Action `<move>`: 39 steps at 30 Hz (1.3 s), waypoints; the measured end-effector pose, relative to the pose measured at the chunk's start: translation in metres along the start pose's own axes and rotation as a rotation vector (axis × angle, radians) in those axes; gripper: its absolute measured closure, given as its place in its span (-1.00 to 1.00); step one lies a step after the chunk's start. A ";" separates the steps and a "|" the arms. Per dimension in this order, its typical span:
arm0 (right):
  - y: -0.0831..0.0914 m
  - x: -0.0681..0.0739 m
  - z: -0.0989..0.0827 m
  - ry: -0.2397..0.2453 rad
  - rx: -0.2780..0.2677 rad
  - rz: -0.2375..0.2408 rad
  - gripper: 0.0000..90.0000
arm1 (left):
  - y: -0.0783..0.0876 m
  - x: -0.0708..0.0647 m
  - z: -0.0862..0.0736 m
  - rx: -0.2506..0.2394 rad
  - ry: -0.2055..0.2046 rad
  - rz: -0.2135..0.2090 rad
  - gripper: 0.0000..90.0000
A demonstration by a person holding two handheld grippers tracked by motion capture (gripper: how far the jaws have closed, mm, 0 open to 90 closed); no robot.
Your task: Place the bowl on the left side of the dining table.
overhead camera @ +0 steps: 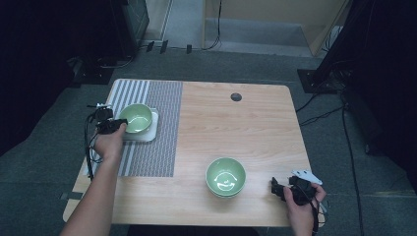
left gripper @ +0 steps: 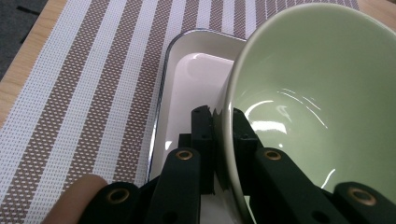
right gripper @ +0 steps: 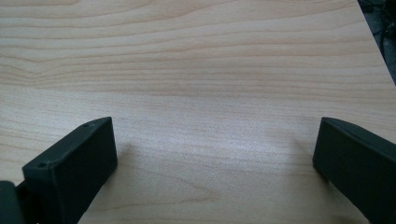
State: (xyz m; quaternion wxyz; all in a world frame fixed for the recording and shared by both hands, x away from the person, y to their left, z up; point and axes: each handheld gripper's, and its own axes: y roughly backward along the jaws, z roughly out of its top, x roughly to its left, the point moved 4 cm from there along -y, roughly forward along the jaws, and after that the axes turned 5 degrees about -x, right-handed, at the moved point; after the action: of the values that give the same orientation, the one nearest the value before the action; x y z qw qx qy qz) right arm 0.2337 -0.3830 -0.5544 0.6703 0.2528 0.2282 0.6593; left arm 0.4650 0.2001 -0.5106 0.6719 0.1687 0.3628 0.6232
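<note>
A green bowl (overhead camera: 136, 117) sits tilted in a white square dish (overhead camera: 153, 129) on the striped placemat (overhead camera: 157, 147) at the table's left. My left gripper (overhead camera: 118, 125) is shut on this bowl's near rim; in the left gripper view the rim (left gripper: 227, 130) is pinched between the two black jaws, above the white dish (left gripper: 187, 84). A second green bowl (overhead camera: 225, 177) stands on bare wood near the front. To its right my right gripper (overhead camera: 273, 186) rests low by the table's front right corner, jaws wide apart over bare wood (right gripper: 210, 93) with nothing between them.
The wooden table (overhead camera: 246, 128) has a dark round hole (overhead camera: 236, 97) near its far edge. Cables trail on the grey floor to the right and behind. The placemat (left gripper: 70, 102) covers the table's left third.
</note>
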 end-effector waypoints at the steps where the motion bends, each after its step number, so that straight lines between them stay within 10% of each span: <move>1: 0.000 0.000 0.000 0.000 0.000 0.000 -1.00 | 0.000 0.000 0.000 0.000 0.003 0.005 0.87; 14: 0.000 0.000 0.000 -0.001 0.000 0.000 -1.00 | 0.001 -0.003 -0.002 -0.012 0.011 0.016 0.63; 25: 0.000 0.000 0.000 0.000 0.000 0.000 -1.00 | 0.015 -0.009 -0.002 -0.063 -0.038 -0.028 -0.81; 39: -0.002 0.001 0.002 -0.008 0.001 -0.009 -1.00 | 0.033 -0.019 -0.009 -0.121 -0.106 -0.067 -0.82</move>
State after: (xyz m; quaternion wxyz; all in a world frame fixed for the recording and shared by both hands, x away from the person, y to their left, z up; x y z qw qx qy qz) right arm 0.2369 -0.3820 -0.5544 0.6739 0.2546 0.2270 0.6553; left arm 0.4361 0.1851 -0.4886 0.7196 0.1484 0.2937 0.6114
